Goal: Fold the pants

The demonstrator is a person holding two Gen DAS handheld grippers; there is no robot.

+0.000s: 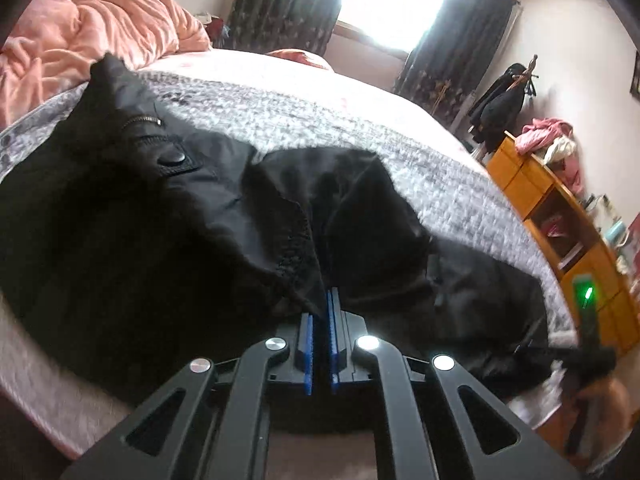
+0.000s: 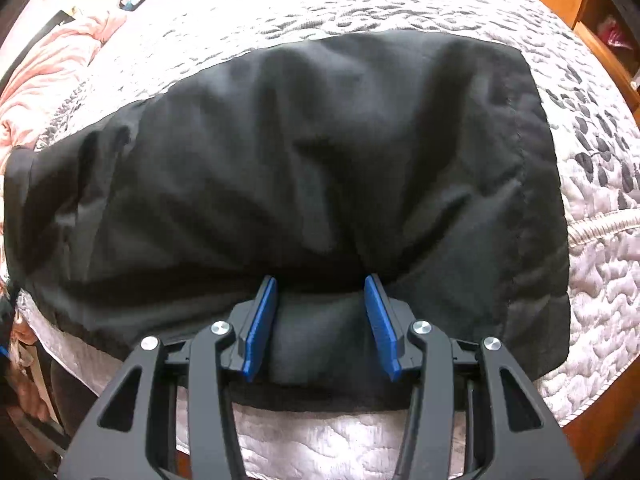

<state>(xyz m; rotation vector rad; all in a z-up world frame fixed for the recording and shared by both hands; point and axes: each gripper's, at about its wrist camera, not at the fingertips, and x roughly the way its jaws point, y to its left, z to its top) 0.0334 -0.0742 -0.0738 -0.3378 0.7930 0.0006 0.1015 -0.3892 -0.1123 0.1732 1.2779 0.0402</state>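
Note:
Black pants [image 1: 120,208] lie across the grey quilted bed [image 1: 320,104], waist with zip and button [image 1: 176,158] toward the left. My left gripper [image 1: 322,300] is shut on a fold of the pants fabric near the crotch and lifts it slightly. In the right wrist view the leg end of the pants [image 2: 300,160] lies spread on the bed [image 2: 600,300]. My right gripper [image 2: 322,292] is open, its blue pads [image 2: 262,320] either side of a bunched ridge of fabric at the near edge, not closed on it.
A pink duvet [image 1: 92,32] is heaped at the head of the bed. A wooden shelf unit [image 1: 560,216] with clothes on top stands right of the bed. A window with dark curtains [image 1: 392,0] is behind. The other gripper shows at lower right in the left wrist view [image 1: 588,336].

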